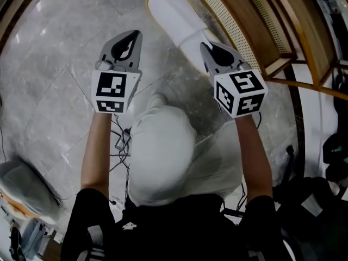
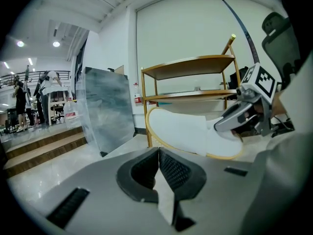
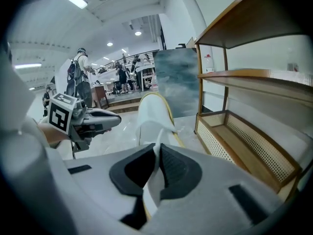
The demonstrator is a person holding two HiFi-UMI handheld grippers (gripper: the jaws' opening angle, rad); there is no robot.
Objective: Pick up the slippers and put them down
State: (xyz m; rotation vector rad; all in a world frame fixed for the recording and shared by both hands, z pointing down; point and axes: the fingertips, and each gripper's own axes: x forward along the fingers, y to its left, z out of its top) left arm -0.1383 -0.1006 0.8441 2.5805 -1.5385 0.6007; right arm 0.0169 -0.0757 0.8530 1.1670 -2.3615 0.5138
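Note:
A white slipper [image 1: 176, 20] with a yellow rim hangs over the marble floor [image 1: 49, 80], its toe pointing away from me. My right gripper [image 1: 206, 48] is shut on its near end. In the right gripper view the white fabric runs between the pads of the right gripper [image 3: 159, 148] and the slipper [image 3: 154, 114] stretches ahead. To the left at about the same height, my left gripper [image 1: 132, 35] is shut with nothing seen in it. The left gripper view shows its own pads [image 2: 159, 155] meeting, with the slipper [image 2: 190, 133] and the right gripper [image 2: 239, 117] ahead at the right.
A wooden shelf rack [image 1: 261, 31] with cane-panel sides stands close on the right. A grey marbled panel [image 2: 107, 111] leans beyond the slipper. Cables [image 1: 122, 143] lie on the floor by my feet. A grey object [image 1: 24, 189] sits at the lower left. People stand far off [image 3: 78, 77].

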